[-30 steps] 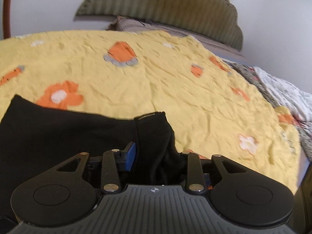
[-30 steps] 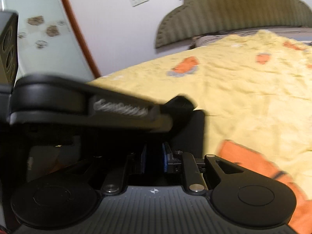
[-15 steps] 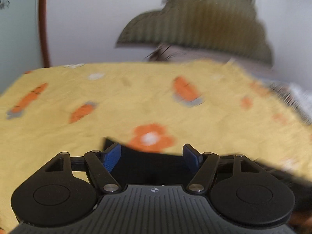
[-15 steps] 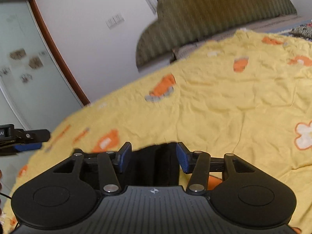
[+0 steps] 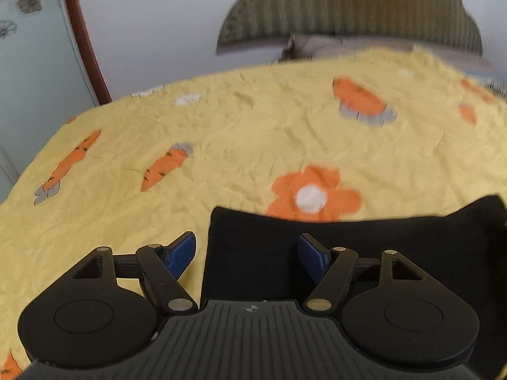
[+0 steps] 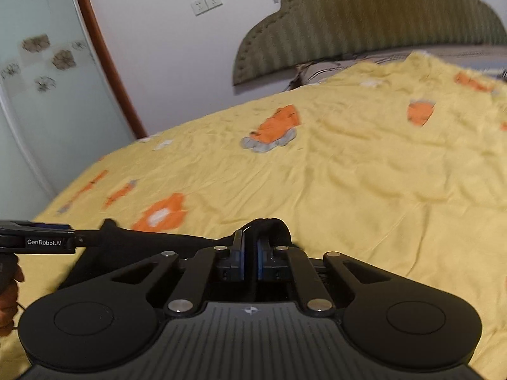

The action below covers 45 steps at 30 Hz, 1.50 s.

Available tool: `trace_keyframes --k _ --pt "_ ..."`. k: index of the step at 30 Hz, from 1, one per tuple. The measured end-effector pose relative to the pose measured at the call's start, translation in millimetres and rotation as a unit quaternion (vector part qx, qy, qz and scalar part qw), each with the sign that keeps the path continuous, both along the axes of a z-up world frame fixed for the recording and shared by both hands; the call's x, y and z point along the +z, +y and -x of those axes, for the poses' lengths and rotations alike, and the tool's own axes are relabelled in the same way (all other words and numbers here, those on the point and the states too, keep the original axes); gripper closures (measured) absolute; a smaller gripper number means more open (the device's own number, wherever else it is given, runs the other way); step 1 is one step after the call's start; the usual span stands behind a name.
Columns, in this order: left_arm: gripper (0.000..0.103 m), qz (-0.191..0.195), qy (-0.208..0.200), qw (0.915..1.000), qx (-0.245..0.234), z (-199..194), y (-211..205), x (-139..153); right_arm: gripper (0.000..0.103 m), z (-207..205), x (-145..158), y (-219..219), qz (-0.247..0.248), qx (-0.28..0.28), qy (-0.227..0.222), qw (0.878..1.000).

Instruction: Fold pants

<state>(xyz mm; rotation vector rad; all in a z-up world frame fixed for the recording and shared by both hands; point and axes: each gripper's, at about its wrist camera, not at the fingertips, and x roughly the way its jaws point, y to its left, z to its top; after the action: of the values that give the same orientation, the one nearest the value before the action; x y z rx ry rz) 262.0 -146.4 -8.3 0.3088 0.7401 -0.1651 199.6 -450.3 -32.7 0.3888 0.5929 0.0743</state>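
Observation:
Black pants (image 5: pixel 364 253) lie folded flat on the yellow bedspread (image 5: pixel 253 133). In the left wrist view my left gripper (image 5: pixel 247 253) is open, its blue fingers straddling the pants' near left corner. In the right wrist view my right gripper (image 6: pixel 250 250) is shut on a raised bunch of the black pants (image 6: pixel 269 224) at their right end. The left gripper also shows in the right wrist view (image 6: pixel 41 240) at the far left, level with the pants' other end.
The bedspread has orange carrot and flower prints. A green padded headboard (image 6: pixel 380 22) and a pillow (image 5: pixel 317 47) stand at the far end. A white wall and a frosted glass door with a brown frame (image 6: pixel 47 79) are to the left.
My left gripper let go of the pants, opened and moved to their left corner. My right gripper opened and has now shut on the pants' right end.

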Motion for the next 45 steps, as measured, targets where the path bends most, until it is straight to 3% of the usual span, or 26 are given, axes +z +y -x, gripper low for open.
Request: trace_keyframes --k 3,5,7,8,11,13,15,17,20,22,24,28,31,35,40,43,45 --pt "0.03 -0.005 0.011 0.9999 -0.009 3 2 -5 0.087 -6 -6 3 0.019 0.01 0.025 0.999" --pt "0.027 0.013 -0.002 0.9998 -0.016 15 9 2 0.079 12 7 6 0.058 -0.023 0.007 0.998" --pt "0.021 0.023 -0.006 0.9995 -0.021 21 13 4 0.079 33 22 14 0.113 -0.052 -0.019 0.992" --pt "0.019 0.02 -0.002 0.9996 -0.022 21 12 1 0.079 40 26 19 0.119 -0.04 -0.025 0.992" --pt "0.021 -0.009 0.027 0.9991 -0.031 15 5 -18 0.078 49 19 32 0.068 0.05 -0.005 0.996" --pt "0.023 0.017 0.028 0.9992 -0.024 24 13 -13 0.079 49 4 44 0.116 0.055 0.02 0.992" --pt "0.023 0.054 0.046 0.997 -0.033 37 24 -5 0.07 57 1 43 0.155 0.006 0.025 0.987" --pt "0.022 0.094 0.062 0.9931 -0.033 56 39 1 0.07 69 8 44 0.169 -0.03 0.021 0.985" --pt "0.021 0.131 0.085 0.9871 -0.037 87 56 -2 0.07 90 19 57 0.141 0.008 -0.016 0.99" --pt "0.019 0.108 0.087 0.9896 -0.037 97 56 -14 0.07 91 13 68 0.119 0.05 -0.007 0.992" --pt "0.019 0.076 0.07 0.9943 -0.025 103 58 -24 0.071 86 0 73 0.134 0.049 0.013 0.99" --pt "0.021 0.104 0.057 0.9928 0.014 113 94 -5 0.07 95 12 77 0.153 0.01 0.002 0.988" --pt "0.021 0.094 0.036 0.9941 0.041 119 121 5 0.07 104 23 102 0.145 0.066 -0.028 0.987" --pt "0.02 0.05 0.024 0.998 -0.029 140 127 8 0.07 99 20 138 0.109 0.132 -0.034 0.985" --pt "0.019 -0.034 0.006 0.9931 -0.112 168 110 -14 0.07 97 16 159 0.119 0.147 -0.022 0.982" --pt "0.019 -0.048 0.002 0.9925 -0.112 163 104 -27 0.07 97 16 158 0.124 0.143 -0.02 0.982" --pt "0.021 -0.044 0.001 0.9952 -0.088 153 106 -31 0.07 98 14 157 0.125 0.139 -0.016 0.982"
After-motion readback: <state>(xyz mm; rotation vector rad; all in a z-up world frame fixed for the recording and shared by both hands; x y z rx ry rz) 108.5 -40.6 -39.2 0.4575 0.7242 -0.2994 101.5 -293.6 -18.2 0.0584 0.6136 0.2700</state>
